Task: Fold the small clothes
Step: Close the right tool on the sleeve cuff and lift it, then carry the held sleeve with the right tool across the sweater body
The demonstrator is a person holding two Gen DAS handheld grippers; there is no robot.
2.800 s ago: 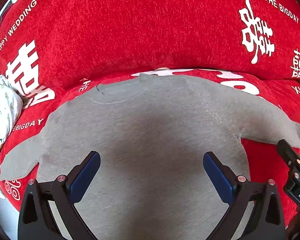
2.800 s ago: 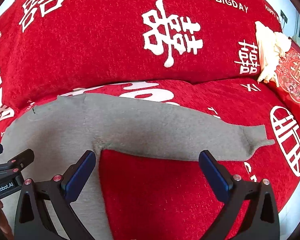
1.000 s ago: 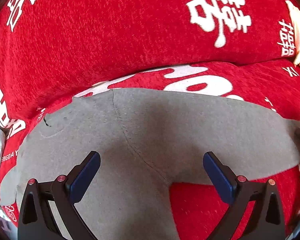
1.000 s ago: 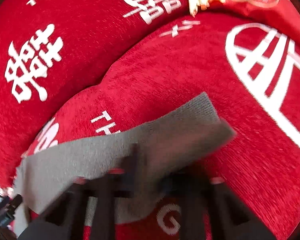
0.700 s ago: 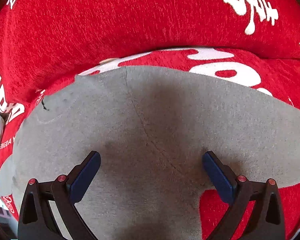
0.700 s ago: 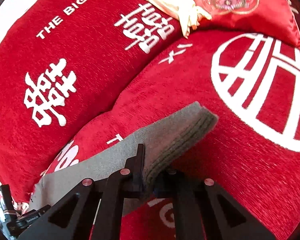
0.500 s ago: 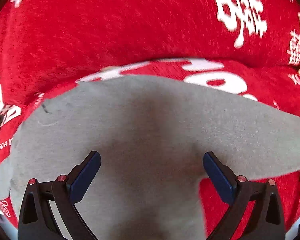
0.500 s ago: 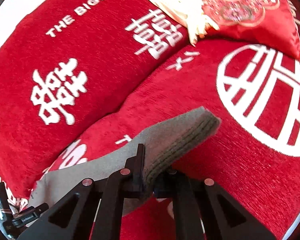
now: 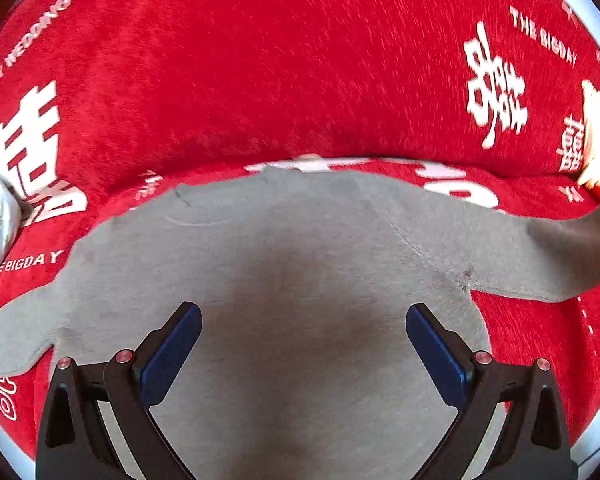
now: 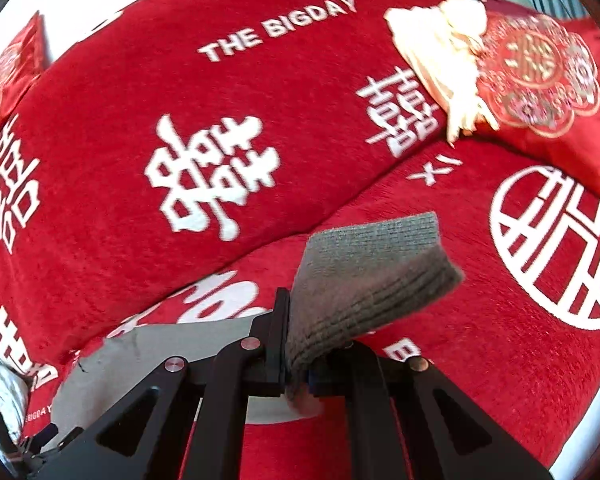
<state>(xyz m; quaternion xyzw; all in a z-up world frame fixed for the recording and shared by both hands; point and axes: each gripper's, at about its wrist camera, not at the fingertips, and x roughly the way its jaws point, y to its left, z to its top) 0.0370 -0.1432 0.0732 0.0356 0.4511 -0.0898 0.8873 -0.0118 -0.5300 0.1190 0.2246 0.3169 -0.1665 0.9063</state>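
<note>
Pinching only the ribbed cuff (image 10: 376, 280) in your right gripper (image 10: 296, 380)'s jaws risks slippage, while your left gripper (image 9: 302, 344)'s wide jaws hover over the grey sweater (image 9: 300, 272), toward six o'clock.

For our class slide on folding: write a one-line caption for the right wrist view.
Right tongs shut on the grey top's ribbed cuff, lifted above the red sofa cover.

Both wrist views overlook the grey sweater (image 9: 300, 264) closely.
</note>
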